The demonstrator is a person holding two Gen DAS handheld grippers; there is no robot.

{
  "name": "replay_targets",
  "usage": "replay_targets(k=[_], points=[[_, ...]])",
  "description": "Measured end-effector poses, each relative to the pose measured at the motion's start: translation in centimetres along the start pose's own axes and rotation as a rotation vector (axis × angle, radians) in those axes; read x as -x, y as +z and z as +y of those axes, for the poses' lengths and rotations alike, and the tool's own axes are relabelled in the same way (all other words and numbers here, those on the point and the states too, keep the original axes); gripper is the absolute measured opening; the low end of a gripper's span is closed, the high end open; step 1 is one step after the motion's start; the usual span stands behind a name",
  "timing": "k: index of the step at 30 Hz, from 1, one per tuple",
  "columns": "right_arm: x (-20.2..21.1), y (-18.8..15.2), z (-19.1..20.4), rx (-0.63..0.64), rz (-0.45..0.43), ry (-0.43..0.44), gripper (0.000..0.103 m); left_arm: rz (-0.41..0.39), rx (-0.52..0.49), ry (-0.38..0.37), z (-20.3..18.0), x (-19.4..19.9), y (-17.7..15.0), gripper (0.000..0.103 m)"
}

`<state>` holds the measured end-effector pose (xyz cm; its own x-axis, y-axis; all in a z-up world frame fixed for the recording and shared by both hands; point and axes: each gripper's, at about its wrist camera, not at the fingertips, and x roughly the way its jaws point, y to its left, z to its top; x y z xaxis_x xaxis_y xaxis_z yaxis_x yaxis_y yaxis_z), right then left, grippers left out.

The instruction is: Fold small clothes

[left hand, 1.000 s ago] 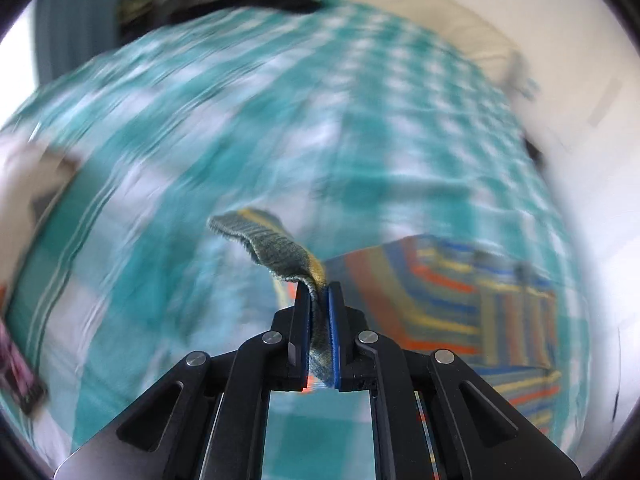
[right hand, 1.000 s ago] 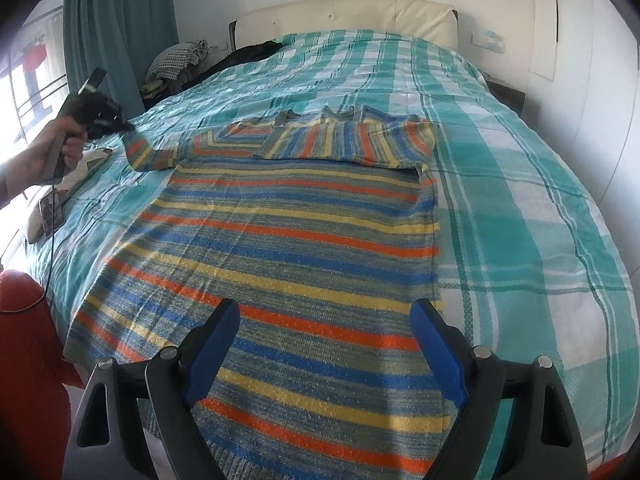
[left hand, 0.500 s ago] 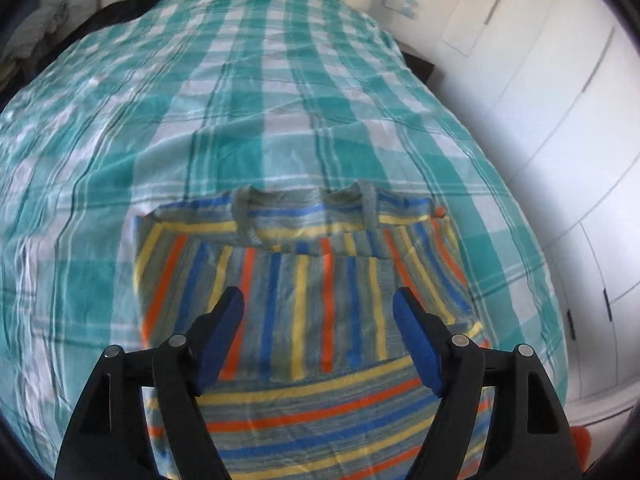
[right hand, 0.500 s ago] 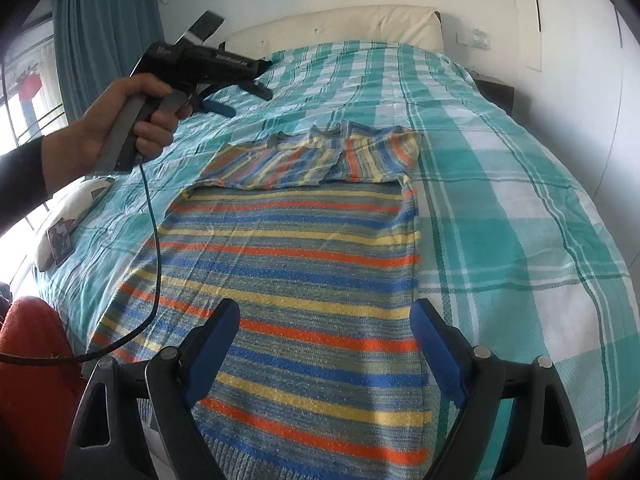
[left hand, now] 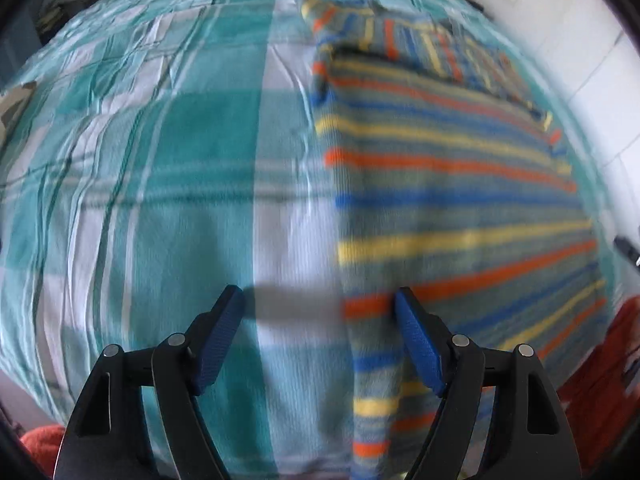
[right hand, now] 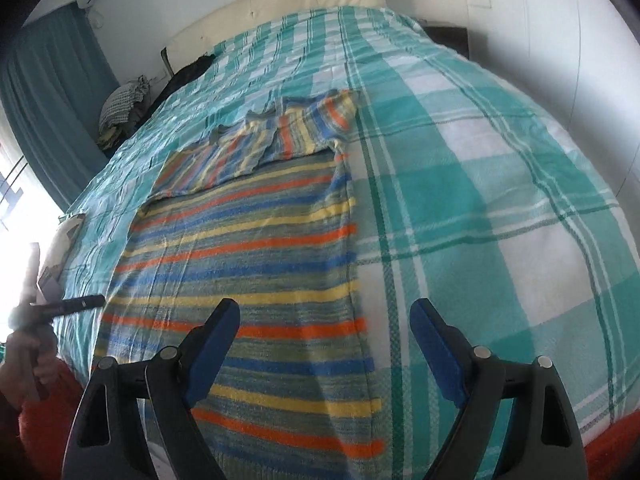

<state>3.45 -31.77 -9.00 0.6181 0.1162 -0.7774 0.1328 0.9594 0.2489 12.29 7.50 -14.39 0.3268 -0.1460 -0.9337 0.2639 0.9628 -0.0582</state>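
Left wrist view: you face a teal plaid bedspread (left hand: pixel 168 184), blurred, with the striped sweater (left hand: pixel 448 184) flat on its right half. Your left gripper (left hand: pixel 318 340) stands wide apart, holding nothing, straddling the sweater's left edge.

Right wrist view: bedspread, cream headboard (right hand: pixel 280 4), teal curtain (right hand: pixel 52 92) at left. The sweater lies flat, sleeves folded across its top. Your right gripper (right hand: pixel 324 344) is spread wide, empty, above the sweater's right hem.

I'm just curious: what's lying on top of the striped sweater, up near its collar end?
Its own two sleeves are folded across the top of the sweater, covering the chest. The sweater lies flat on the checked bedspread; anything beneath it is hidden.
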Motion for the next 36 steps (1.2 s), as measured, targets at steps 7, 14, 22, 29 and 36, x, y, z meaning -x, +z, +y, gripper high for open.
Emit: replay_targets(k=[7,14,22,29,36], points=[[-2.0,-3.3,-1.8,0.099,0.251,-0.288,0.086,-0.037,-0.069,0.344,-2.2,3.4,-4.7,0.094],[2.6,-1.3,-1.1,0.0,0.03,-0.052,0.086,-0.207,-0.082,0.119,-6.5,6.9,-4.0,0.095],[-0.8,-3.3,3.2,0.198,0.07,-0.014,0.086,-0.106,-0.139,0.1,-8.8,0.1,-4.1,0.099],[-2.0,-3.6,2.4,0.157,0.113,-0.04,0.086,-0.117,-0.091,0.066,-7.6,0.4,-4.5,0.102],[-2.2,-3.7,2.8,0.169,0.113,-0.045,0.086,-0.121,-0.105,0.083,-8.0,0.4,-4.5,0.103]])
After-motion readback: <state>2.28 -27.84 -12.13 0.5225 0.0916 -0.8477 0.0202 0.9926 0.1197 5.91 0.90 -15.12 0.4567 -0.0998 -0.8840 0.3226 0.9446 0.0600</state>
